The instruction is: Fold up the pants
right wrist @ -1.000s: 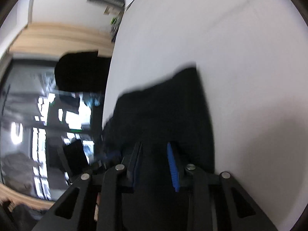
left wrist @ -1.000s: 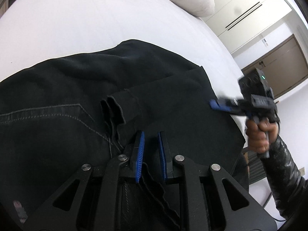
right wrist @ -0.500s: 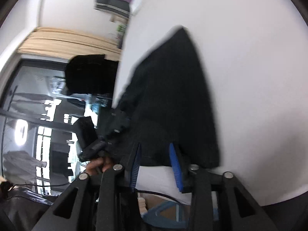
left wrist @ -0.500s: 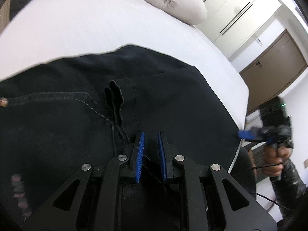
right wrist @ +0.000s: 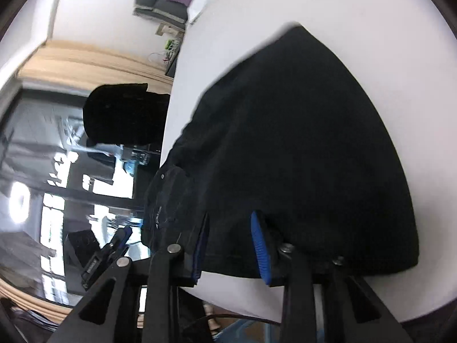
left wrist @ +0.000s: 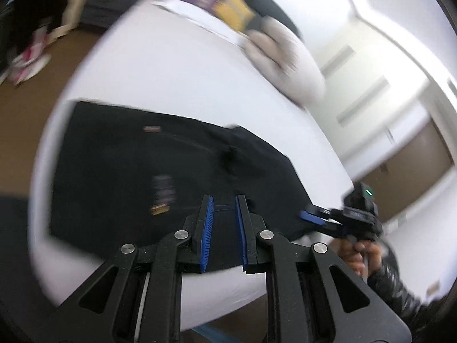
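Note:
The black pants point(left wrist: 171, 171) lie folded into a flat block on the white bed point(left wrist: 160, 65), near its front edge. They also show in the right wrist view point(right wrist: 300, 148). My left gripper point(left wrist: 223, 200) is open and empty, raised above the near edge of the pants. My right gripper point(right wrist: 230, 214) is open and empty, just over the pants' near hem. The right gripper also shows in the left wrist view point(left wrist: 311, 217), at the right corner of the pants, held by a hand.
A beige folded duvet point(left wrist: 285, 57) and purple and yellow cushions point(left wrist: 222, 0) lie at the head of the bed. Pink shoes point(left wrist: 28, 57) lie on the wood floor at the left. A wardrobe and a brown door point(left wrist: 414, 177) stand at the right.
Both grippers have pulled back and up from the pants. The left gripper has let go of the fabric and opened wider. The pants now lie flat.

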`<state>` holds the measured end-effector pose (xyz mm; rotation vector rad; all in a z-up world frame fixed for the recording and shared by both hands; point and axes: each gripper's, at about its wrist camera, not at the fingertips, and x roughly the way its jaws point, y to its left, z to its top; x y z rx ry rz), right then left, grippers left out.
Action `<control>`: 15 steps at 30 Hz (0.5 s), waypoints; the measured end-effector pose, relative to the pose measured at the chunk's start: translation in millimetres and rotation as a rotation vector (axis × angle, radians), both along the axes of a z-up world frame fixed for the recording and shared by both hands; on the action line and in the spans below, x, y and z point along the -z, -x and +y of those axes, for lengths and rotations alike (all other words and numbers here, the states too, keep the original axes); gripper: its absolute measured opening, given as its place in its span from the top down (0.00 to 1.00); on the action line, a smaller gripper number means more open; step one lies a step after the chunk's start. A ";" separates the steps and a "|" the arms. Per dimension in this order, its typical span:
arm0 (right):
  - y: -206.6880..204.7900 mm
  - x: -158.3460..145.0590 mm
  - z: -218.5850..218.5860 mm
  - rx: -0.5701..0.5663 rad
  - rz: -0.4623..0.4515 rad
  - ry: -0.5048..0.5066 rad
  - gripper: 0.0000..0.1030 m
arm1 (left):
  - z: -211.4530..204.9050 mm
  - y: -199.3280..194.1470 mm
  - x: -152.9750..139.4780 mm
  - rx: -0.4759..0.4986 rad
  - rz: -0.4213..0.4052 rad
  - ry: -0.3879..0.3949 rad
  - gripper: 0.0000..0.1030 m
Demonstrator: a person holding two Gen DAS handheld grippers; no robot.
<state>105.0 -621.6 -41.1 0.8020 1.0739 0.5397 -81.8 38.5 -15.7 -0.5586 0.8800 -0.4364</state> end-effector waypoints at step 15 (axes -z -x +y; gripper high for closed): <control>-90.0 -10.9 119.2 -0.166 0.033 0.048 0.83 | 93.9 8.1 75.0 -0.303 0.265 0.343 0.26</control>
